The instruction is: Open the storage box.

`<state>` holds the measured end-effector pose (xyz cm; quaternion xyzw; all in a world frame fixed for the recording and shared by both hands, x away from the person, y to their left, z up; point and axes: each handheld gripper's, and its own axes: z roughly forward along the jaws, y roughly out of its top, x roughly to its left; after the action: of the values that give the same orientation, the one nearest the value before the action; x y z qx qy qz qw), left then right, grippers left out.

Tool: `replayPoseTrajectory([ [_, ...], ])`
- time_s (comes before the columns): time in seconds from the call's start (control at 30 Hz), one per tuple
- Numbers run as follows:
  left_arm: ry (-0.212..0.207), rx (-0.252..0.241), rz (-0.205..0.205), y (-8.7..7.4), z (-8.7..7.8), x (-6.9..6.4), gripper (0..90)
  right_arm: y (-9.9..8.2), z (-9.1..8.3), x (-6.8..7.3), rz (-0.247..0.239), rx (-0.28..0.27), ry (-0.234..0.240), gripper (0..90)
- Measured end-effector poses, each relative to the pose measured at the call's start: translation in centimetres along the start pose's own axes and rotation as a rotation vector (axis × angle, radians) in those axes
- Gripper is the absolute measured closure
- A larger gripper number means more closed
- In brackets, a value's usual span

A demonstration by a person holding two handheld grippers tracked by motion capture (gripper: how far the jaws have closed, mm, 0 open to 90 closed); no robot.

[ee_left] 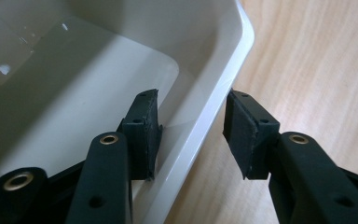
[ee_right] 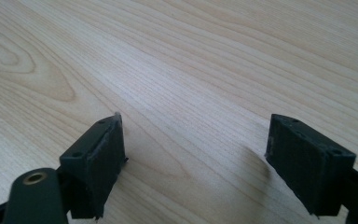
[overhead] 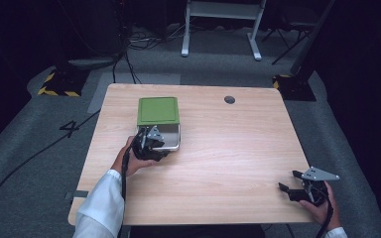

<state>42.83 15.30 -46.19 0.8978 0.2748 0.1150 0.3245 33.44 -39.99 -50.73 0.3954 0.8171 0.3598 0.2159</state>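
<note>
A white rectangular container stands on the left half of the wooden table, with a green lid lying over its far part. My left gripper is at the container's near corner. In the left gripper view its jaws straddle the container's wall, one pad inside against the wall and the other pad outside touching the rim. My right gripper rests at the table's front right, open with nothing between its pads.
A round cable hole sits near the table's far edge. Beyond the table lie grey carpet, cables and a white stand's legs. Bare wood lies under the right gripper.
</note>
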Motion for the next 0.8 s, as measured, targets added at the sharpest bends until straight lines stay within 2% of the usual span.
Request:
replayPoseTrajectory([
  [0.03, 0.000, 0.000, 0.000, 0.0, 0.0, 0.0, 56.9, 0.0, 0.0, 0.0, 0.000, 0.000, 0.000, 19.5],
  [0.2, 0.008, 0.015, 0.036, -1.0, -0.5, -1.9, 56.8, 0.0, 0.0, 0.1, -0.005, -0.002, -0.003, 19.5],
  [0.3, 0.001, 0.013, 0.039, -1.2, -0.7, -2.3, 57.4, 0.0, 0.0, 0.0, -0.007, -0.002, -0.005, 19.5],
  [0.4, 0.022, 0.008, 0.051, -1.7, -0.8, -3.3, 57.6, 0.0, 0.0, 0.1, -0.008, -0.003, -0.007, 19.4],
  [0.8, 0.036, 0.020, 0.078, -2.1, -1.0, -4.8, 58.4, 0.0, 0.0, 0.1, -0.010, -0.004, -0.010, 19.4],
])
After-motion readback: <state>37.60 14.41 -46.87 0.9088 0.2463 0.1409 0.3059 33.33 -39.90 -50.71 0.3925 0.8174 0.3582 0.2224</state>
